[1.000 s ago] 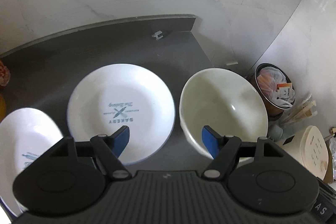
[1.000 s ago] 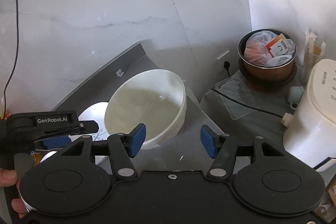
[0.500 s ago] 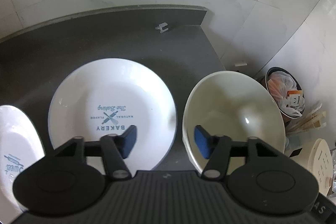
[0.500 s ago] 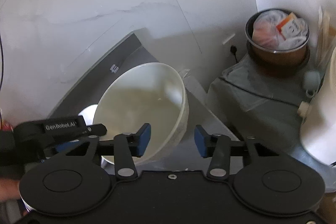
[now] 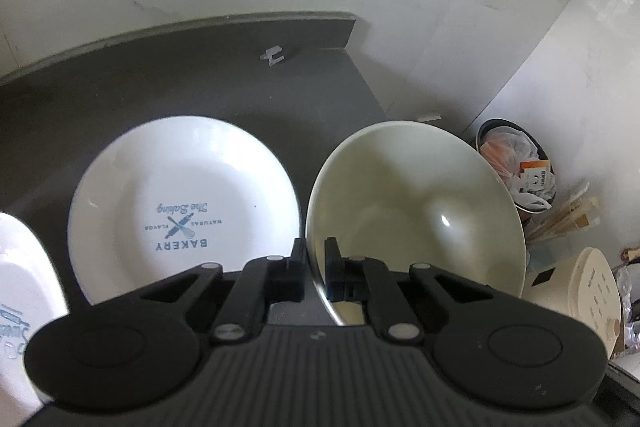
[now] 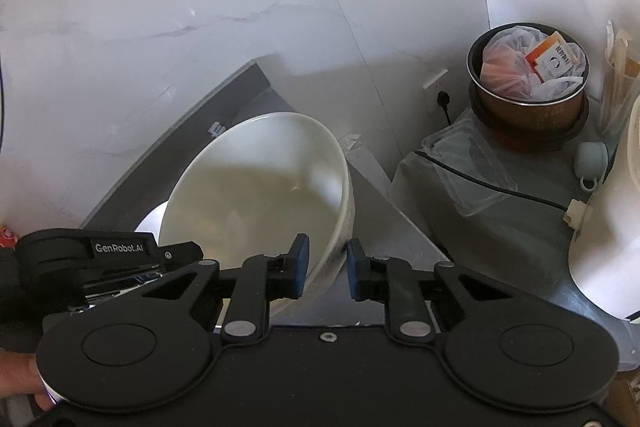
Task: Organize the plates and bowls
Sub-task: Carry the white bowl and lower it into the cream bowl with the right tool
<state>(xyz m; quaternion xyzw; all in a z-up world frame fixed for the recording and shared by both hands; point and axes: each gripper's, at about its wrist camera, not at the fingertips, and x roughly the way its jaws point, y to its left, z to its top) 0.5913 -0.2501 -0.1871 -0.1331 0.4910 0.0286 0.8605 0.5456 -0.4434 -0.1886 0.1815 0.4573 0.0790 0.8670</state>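
Cream bowl [image 5: 416, 211] on dark counter [image 5: 168, 79], beside BAKERY plate [image 5: 184, 203]. Left tongs [image 5: 316, 267] clamped on near rim; right tongs [image 6: 323, 267] straddling opposite rim, grip unclear.

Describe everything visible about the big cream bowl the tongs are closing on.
The cream bowl is deep, glossy and plain, ceramic by the look, and empty. It sits at the dark counter's right edge, beside the Bakery plate. The left tongs are pinched on its near-left rim, one finger inside and one outside. The right tongs straddle its near-right rim; whether their pads touch it cannot be told.
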